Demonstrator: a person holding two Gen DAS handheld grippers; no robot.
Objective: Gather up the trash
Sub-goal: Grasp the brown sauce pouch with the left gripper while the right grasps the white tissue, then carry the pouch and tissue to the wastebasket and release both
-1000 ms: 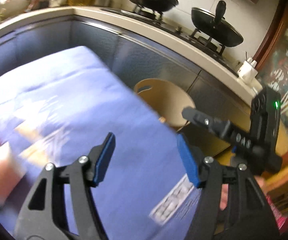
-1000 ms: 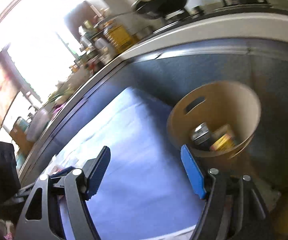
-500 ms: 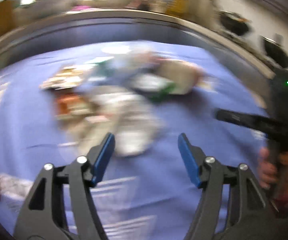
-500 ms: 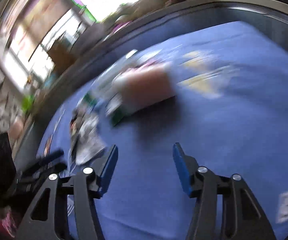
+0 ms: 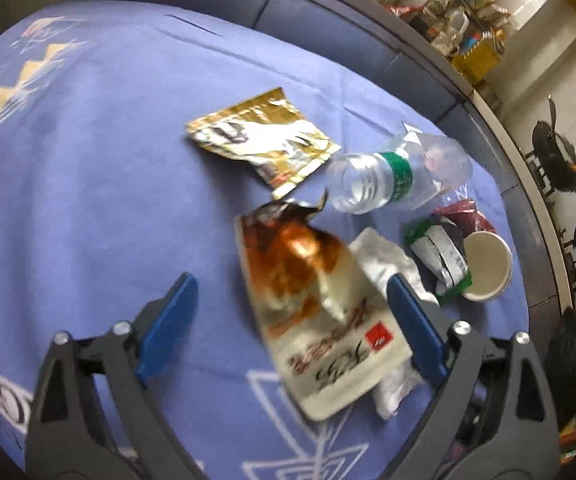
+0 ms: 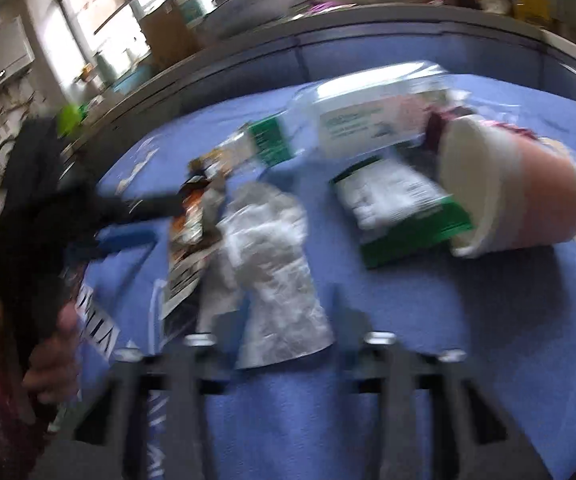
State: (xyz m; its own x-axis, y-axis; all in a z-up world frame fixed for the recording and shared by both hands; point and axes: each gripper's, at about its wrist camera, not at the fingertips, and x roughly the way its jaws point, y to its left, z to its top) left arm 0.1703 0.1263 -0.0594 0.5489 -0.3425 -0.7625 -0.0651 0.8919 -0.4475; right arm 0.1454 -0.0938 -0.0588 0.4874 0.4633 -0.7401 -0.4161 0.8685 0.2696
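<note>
Both claws hung over the blue cloth (image 5: 99, 184), and I looked at mine from near to far. On the left claw (image 5: 288, 324) the two blue pads (image 5: 167, 320) were wide apart, so it was open and held nothing. A big snack bag (image 5: 320, 320) with a brown food picture lay flat on the cloth, right between those pads. I could not tell if a pad touched it. A crinkly silver wrapper (image 5: 388, 264) peeked out from under the bag's right side.

Past the bag lay a gold packet (image 5: 263, 140), a bit to the left. A clear bottle (image 5: 396, 176) with a green label lay on its side just beside the packet. To the right I saw a green and white packet (image 5: 440, 256) touching a paper cup (image 5: 488, 264) that lay tipped over. Something dark red (image 5: 464, 212) sat behind them.

The right wrist view was blurry. On the right claw (image 6: 288, 360) I could only see the dark arms at the bottom, so I could not tell if it was open or closed. The silver wrapper (image 6: 271, 264) lay right in front of it. Farther on were the green and white packet (image 6: 400, 208), the cup (image 6: 512, 196) on its side, and the bottle (image 6: 368, 116) behind them. At the left edge, a hand (image 6: 51, 356) held the other black claw (image 6: 155, 208) next to the snack bag (image 6: 187, 248).

Far behind the cloth ran a long counter (image 5: 472, 92) full of stuff, with black pans (image 5: 556, 156) on a stove.
</note>
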